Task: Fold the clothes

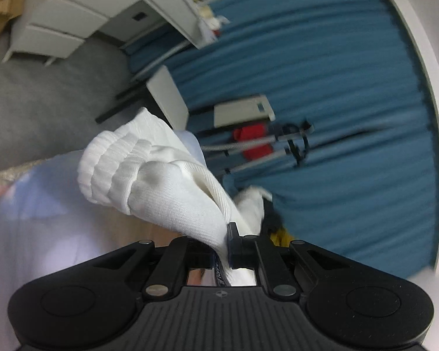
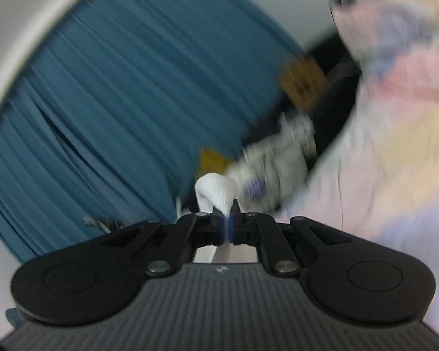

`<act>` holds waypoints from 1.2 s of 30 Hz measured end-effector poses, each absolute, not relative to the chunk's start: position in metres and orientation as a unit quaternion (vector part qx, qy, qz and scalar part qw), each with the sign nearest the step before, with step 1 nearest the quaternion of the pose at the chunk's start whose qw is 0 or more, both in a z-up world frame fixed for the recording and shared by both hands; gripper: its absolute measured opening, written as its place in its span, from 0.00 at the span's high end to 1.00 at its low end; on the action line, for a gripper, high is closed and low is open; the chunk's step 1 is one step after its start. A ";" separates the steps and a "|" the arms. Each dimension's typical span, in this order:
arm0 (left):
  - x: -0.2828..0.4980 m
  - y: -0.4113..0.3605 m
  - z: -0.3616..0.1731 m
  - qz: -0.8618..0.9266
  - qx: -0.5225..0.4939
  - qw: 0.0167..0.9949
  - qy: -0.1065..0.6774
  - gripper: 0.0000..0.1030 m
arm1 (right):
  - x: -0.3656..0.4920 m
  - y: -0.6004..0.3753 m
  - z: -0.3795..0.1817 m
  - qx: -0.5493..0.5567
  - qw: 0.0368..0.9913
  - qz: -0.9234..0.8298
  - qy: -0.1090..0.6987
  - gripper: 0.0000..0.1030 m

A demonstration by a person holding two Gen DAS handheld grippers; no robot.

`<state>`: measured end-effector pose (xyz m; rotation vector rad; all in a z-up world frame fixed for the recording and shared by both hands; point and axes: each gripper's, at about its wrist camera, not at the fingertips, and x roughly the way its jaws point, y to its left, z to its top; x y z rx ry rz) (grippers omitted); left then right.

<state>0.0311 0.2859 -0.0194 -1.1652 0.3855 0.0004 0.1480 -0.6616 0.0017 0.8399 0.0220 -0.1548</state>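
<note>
Sock: a white ribbed sock (image 1: 149, 175) hangs in the air, pinched at both ends, off any surface.
Left gripper: the left gripper (image 1: 229, 244) has its jaws nearly closed on one end of the sock; the bunched cuff fans out toward 10 o'clock.
Right gripper: the right gripper (image 2: 227, 222) has its jaws narrow, clamped on a small white fold (image 2: 216, 188) that pokes up at 12 o'clock.
Why held so: two grips on opposite ends would let the cloth be stretched or doubled over, I judge; which of the two, I cannot tell.
Left view only: the cuff ribbing, a grey floor (image 1: 35, 96), white drawers (image 1: 58, 26), a blue curtain (image 1: 322, 73).
Right view only: the person's pale, pastel-patterned top (image 2: 395, 152) at 3 o'clock, very blurred.
Stage: the sock is neither flat nor laid down.
</note>
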 end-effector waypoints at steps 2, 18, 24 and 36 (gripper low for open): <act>0.018 0.285 -0.027 -0.013 -0.532 0.822 0.201 0.93 | 0.118 -0.673 -0.024 0.396 0.912 -0.099 0.023 0.93; 0.000 0.272 -0.052 0.037 -0.403 0.830 0.383 0.70 | 0.043 -0.687 -0.192 0.403 0.844 -0.231 0.268 0.85; -0.034 0.247 -0.006 0.039 -0.303 0.883 0.357 0.41 | 0.042 -0.657 -0.165 0.349 0.871 -0.226 0.263 0.27; -0.056 0.120 0.060 0.017 -0.100 0.953 0.286 0.19 | 0.047 -0.547 -0.083 0.237 0.938 -0.108 0.227 0.21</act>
